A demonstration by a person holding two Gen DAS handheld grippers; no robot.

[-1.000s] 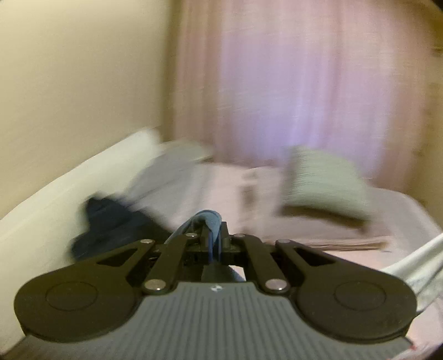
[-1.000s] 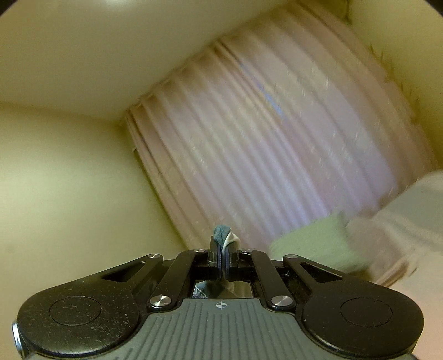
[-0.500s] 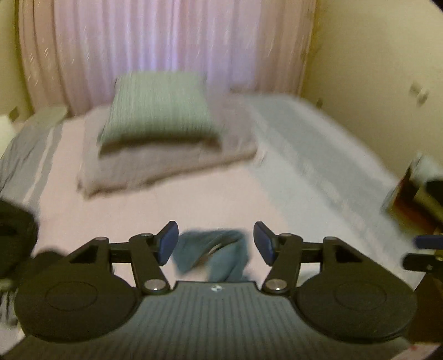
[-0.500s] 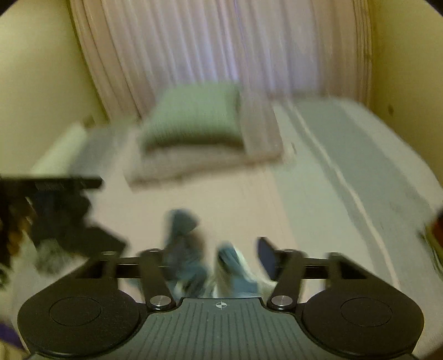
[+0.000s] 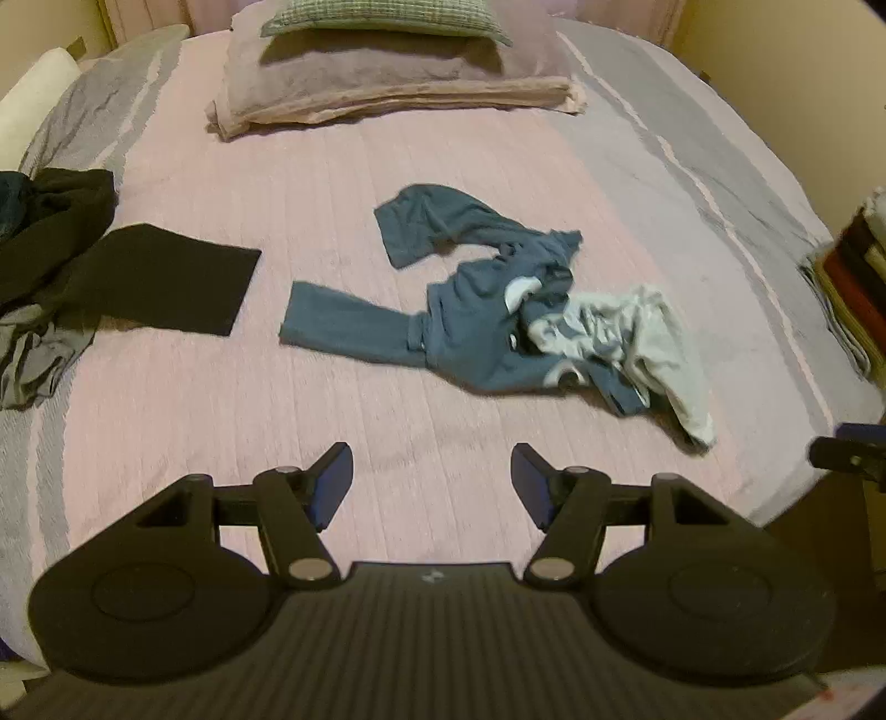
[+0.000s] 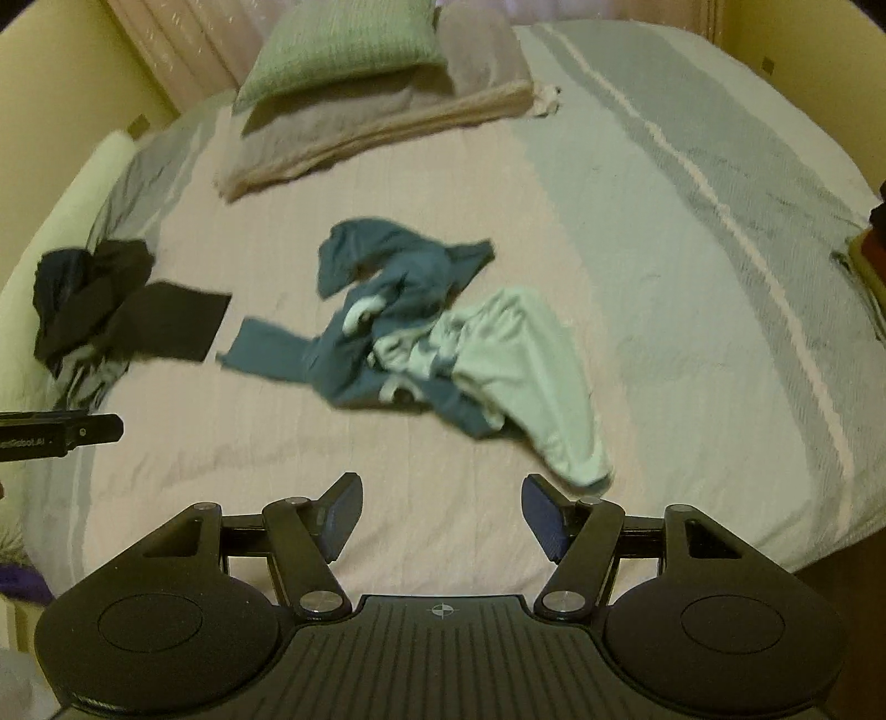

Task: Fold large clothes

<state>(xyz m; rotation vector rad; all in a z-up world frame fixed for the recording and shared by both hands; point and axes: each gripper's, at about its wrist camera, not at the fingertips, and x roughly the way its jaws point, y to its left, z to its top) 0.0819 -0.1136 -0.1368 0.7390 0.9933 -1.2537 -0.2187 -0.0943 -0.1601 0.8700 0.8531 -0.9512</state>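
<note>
pink bed [image 5: 387, 421] fills both views. crumpled blue garment [image 5: 476, 327] lies mid-bed, apart from both tongs, left [image 5: 432, 487] and right [image 6: 442, 512], each released and empty, jaws just opened.

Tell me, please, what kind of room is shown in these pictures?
Most likely a bedroom. A wide bed with a pink and grey striped bedspread fills the view, a green checked pillow lies at its far end, and pale pink curtains hang behind it.

Blue-grey garment [image 5: 476, 310] w/ pale lining; pink bedspread [image 5: 332, 166], grey stripes.
</note>
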